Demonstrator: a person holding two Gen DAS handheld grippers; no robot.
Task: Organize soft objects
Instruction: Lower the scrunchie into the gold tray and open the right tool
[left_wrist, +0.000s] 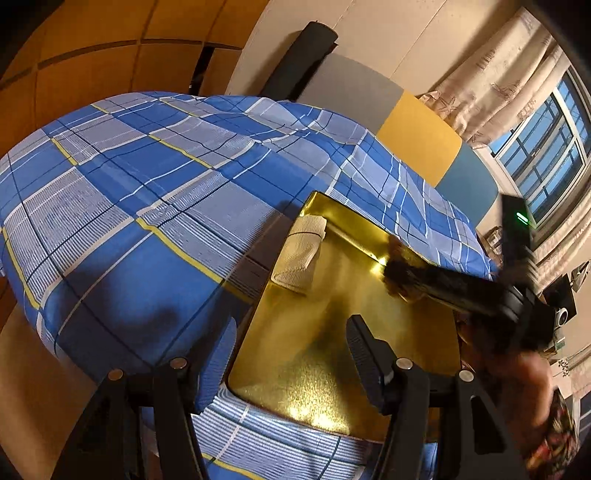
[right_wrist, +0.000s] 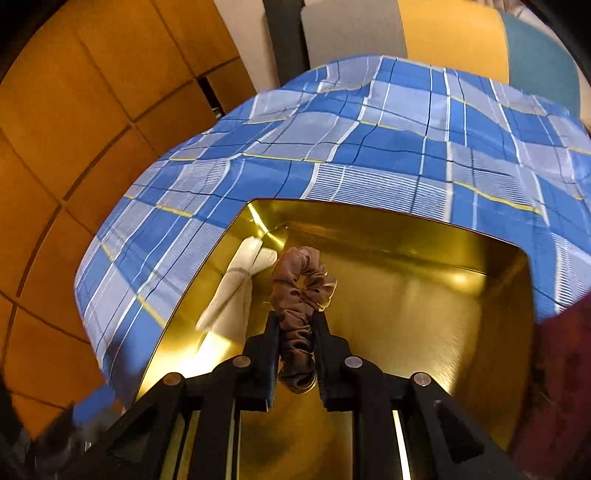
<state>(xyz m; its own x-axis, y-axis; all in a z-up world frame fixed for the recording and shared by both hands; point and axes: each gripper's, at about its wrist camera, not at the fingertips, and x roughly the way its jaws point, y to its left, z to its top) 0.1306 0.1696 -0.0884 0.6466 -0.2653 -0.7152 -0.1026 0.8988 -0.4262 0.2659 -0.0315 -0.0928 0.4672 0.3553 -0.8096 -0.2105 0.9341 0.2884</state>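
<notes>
A gold metal tray (right_wrist: 424, 295) lies on the bed. My right gripper (right_wrist: 297, 321) hangs over the tray, shut on a brown satin scrunchie (right_wrist: 301, 280) that sticks out past the fingertips. A folded white cloth (right_wrist: 236, 291) rests in the tray's far left corner, just left of the scrunchie. In the left wrist view the same white cloth (left_wrist: 301, 254) lies at the far end of the tray (left_wrist: 314, 350). There the right gripper (left_wrist: 393, 267) reaches in from the right, blurred. My left gripper (left_wrist: 291, 360) is open over the tray's near left edge with nothing between its fingers.
The bed carries a blue plaid sheet (left_wrist: 147, 206). Behind it stand grey, yellow and teal headboard panels (left_wrist: 417, 136) and a wooden wardrobe wall (right_wrist: 74, 129). A curtained window (left_wrist: 546, 147) is at the right. A person's arm (left_wrist: 532, 376) holds the right gripper.
</notes>
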